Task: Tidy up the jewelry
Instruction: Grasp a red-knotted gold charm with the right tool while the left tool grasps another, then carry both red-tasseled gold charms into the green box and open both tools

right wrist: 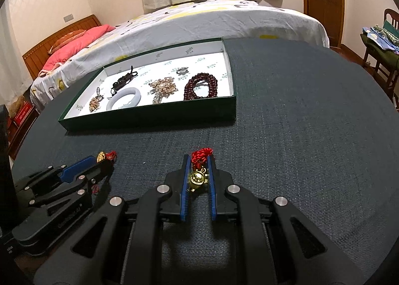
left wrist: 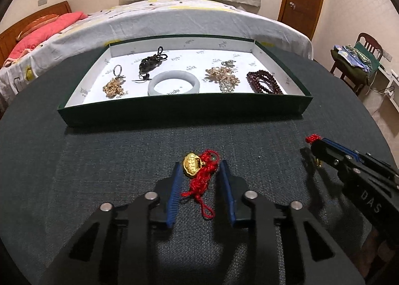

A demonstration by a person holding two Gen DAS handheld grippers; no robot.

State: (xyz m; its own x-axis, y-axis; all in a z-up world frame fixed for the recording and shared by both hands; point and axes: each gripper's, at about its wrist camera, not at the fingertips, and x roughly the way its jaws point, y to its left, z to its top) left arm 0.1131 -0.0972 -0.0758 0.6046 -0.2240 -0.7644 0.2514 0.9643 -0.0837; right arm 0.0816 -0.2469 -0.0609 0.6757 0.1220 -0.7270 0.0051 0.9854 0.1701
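the left gripper [left wrist: 200,173] straddles a gold lock charm on red knotted cord [left wrist: 197,175] that lies on the desk [left wrist: 99,160]; its jaws stand apart on either side of the charm, not pressing it as far as i can tell. if they shut on the loose cord alone, the heavy charm could swing or slip free. the right gripper [right wrist: 198,168] is pinching a second red-corded gold charm [right wrist: 198,175] above the desk; its cord is thin and could slide out. beyond both sits the green tray [left wrist: 184,110], which holds a pale bangle [left wrist: 173,83], dark red beads [left wrist: 264,82] and gilt brooches.
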